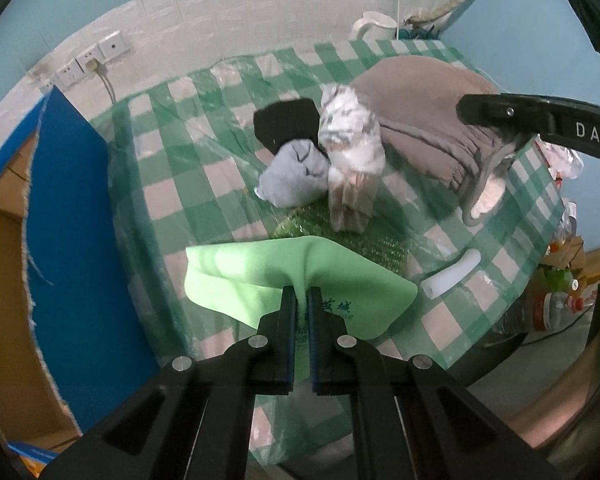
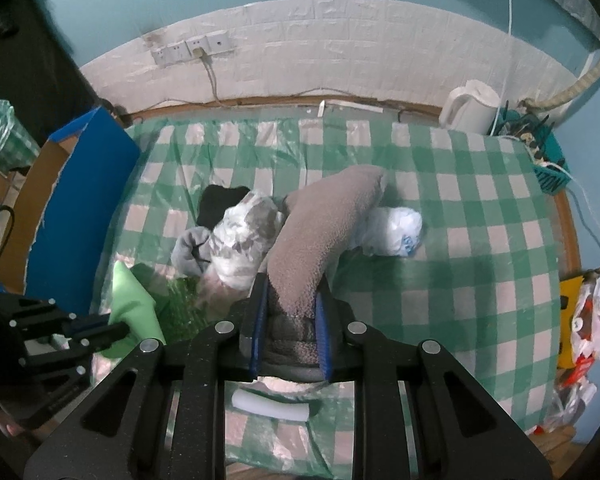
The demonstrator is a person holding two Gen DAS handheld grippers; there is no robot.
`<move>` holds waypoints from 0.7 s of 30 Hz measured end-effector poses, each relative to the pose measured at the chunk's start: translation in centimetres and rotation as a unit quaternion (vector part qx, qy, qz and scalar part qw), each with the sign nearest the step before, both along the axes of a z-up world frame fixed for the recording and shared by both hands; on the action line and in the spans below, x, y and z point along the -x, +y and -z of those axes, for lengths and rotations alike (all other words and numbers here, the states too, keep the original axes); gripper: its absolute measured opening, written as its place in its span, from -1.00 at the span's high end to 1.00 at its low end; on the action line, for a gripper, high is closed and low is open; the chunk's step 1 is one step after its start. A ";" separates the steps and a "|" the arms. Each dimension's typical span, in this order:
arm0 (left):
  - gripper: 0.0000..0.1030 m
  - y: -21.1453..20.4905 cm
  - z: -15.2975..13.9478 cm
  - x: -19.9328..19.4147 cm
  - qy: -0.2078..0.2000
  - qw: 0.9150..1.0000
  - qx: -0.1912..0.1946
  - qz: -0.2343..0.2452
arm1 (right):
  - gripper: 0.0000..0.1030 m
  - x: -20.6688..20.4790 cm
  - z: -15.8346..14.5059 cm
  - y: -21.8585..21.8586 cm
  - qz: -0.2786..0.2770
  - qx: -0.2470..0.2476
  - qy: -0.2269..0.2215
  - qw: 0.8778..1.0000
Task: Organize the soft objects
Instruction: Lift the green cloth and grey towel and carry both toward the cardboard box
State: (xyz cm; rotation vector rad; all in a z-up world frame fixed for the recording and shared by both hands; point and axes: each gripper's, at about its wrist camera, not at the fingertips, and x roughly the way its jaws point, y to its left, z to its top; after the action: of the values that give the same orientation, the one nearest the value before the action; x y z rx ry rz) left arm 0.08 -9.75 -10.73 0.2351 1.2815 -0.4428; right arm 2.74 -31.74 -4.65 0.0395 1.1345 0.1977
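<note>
1. Pinching only a thin fold of the green cloth (image 1: 260, 276), the left gripper (image 1: 302, 300) risked letting it slip, since most of it hung loose just ahead of the clenched jaws
2. The right gripper (image 2: 290, 312) grasped the grey-brown fleece garment (image 2: 320, 232); its far end, trailing ahead over the wrapped bundle (image 2: 244, 236), could drag that along

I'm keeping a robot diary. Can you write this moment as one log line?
left gripper: shut on green cloth | right gripper: shut on brown fleece | both raised above checked table
</note>
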 end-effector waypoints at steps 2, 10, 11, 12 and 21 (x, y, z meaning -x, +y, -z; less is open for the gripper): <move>0.90 0.2 -0.6 0.0 -0.008 1.000 0.001 -0.001 | 0.62 0.2 -0.5 0.0 0.000 0.001 -0.007 1.000; 0.90 0.5 -3.0 -0.1 -0.047 0.999 -0.001 -0.004 | 0.62 0.6 -2.9 0.0 -0.004 0.010 -0.035 0.999; 0.90 0.5 -3.3 -0.1 -0.050 0.999 -0.002 -0.004 | 0.62 0.7 -3.1 0.1 -0.004 0.010 -0.037 0.999; 0.90 0.8 -3.7 -0.1 -0.055 0.998 -0.002 -0.005 | 0.62 0.7 -3.4 0.1 -0.005 0.009 -0.041 0.999; 0.90 2.0 -6.0 -0.5 -0.087 0.996 0.002 -0.013 | 0.62 1.3 -4.9 0.8 -0.021 0.003 -0.055 0.998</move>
State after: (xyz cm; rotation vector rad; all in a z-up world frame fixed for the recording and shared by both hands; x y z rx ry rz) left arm 0.61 -7.71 -4.72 0.2477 1.1123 -0.3937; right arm 1.48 -30.94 0.24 -0.0005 1.0273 0.2318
